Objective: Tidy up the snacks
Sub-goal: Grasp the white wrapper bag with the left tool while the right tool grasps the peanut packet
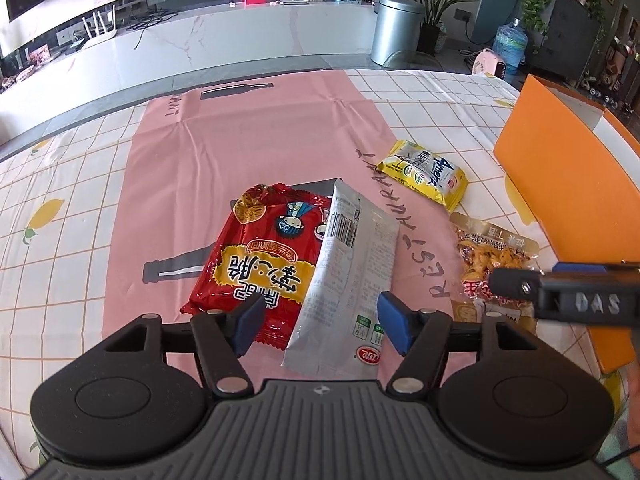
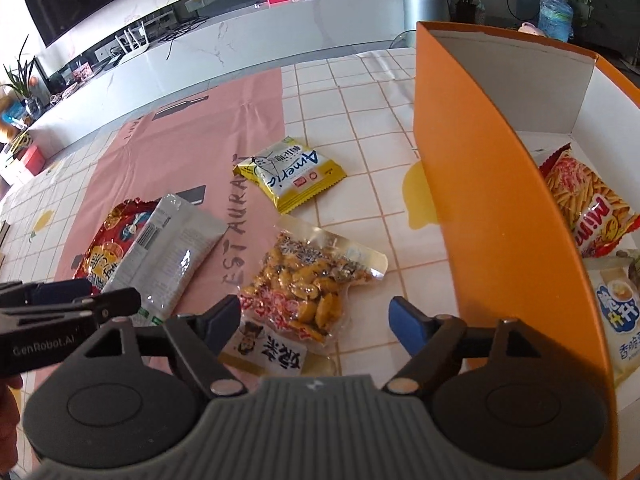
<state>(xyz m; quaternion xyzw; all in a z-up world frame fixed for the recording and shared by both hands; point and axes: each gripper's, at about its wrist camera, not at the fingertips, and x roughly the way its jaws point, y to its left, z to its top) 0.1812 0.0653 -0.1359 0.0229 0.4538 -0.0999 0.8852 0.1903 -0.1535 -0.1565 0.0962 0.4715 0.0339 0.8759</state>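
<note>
My left gripper (image 1: 322, 320) stands open low over a silver packet (image 1: 352, 264) that lies partly on a red packet (image 1: 256, 264). The pads touch neither. My right gripper (image 2: 316, 320) is open over a clear packet of yellow beans (image 2: 308, 280), pads clear of it on both sides. A yellow packet (image 2: 292, 176) lies farther out on the table. To the right stands an orange box (image 2: 480, 200) with a red stick-snack bag (image 2: 588, 208) and a white and blue bag (image 2: 618, 320) inside.
The packets lie on a pink mat (image 1: 240, 140) and a checked tablecloth (image 1: 60, 200). The box's tall orange wall (image 1: 560, 184) rises close on the right. Past the table's far edge are a white bench (image 1: 240, 40) and a metal bin (image 1: 394, 28).
</note>
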